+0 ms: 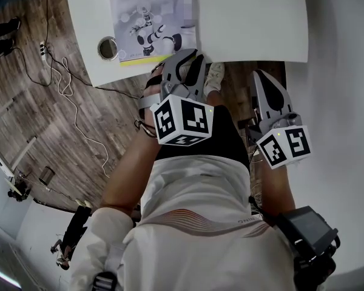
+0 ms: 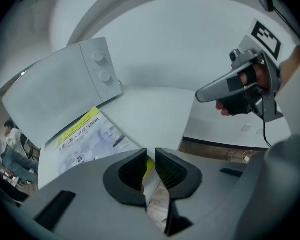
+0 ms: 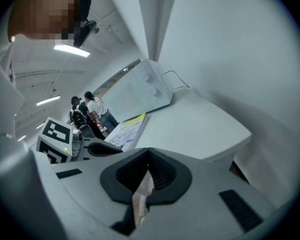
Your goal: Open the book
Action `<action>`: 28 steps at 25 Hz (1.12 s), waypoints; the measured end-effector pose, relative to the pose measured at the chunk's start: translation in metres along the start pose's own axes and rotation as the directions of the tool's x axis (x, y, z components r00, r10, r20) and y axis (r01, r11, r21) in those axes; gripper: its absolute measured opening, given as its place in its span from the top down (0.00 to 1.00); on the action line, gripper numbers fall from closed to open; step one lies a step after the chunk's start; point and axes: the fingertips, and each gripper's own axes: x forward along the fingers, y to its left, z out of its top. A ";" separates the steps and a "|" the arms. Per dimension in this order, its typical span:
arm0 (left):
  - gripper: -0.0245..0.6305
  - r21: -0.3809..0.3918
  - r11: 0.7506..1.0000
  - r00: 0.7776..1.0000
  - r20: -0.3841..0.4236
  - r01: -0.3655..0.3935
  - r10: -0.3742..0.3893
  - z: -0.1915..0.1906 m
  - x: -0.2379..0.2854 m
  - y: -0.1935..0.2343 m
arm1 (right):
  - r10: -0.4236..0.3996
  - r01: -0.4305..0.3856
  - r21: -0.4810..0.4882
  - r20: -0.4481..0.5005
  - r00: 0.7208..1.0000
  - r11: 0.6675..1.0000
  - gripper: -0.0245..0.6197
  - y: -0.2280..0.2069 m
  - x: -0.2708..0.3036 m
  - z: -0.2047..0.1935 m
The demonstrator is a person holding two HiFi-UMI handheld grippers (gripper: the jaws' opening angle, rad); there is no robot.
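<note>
The book (image 1: 151, 17) lies closed on the white table (image 1: 249, 23), cover up with a robot picture and a yellow band along its near edge. My left gripper (image 1: 187, 62) hangs just off the table's near edge by the book's near right corner. In the left gripper view its jaws (image 2: 150, 165) stand open by a narrow gap with nothing between them; the book (image 2: 82, 136) is ahead to the left. My right gripper (image 1: 262, 79) is lower and to the right, off the table. Its jaw tips (image 3: 148, 159) meet, empty.
A white box with two knobs (image 2: 65, 94) stands at the table's back. A round grommet (image 1: 108, 48) sits left of the book. Cables (image 1: 67, 96) and a power strip (image 1: 43, 50) lie on the wooden floor. A white wall (image 1: 346, 71) runs along the right.
</note>
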 end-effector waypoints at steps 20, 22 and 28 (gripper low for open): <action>0.95 -0.303 0.943 0.973 0.220 0.134 -0.068 0.025 -0.037 0.025 | 0.031 -0.031 -0.006 -0.024 0.999 1.000 0.96 0.011 0.006 0.001; 0.95 -0.356 0.925 0.964 0.263 0.136 -0.040 0.029 -0.053 0.040 | 0.038 -0.038 -0.013 -0.022 0.999 0.999 0.96 0.016 0.007 0.005; 0.95 -0.509 0.856 0.945 0.317 0.093 0.086 0.023 -0.101 0.091 | 0.075 -0.076 -0.044 -0.023 0.997 0.996 0.96 0.044 0.009 0.016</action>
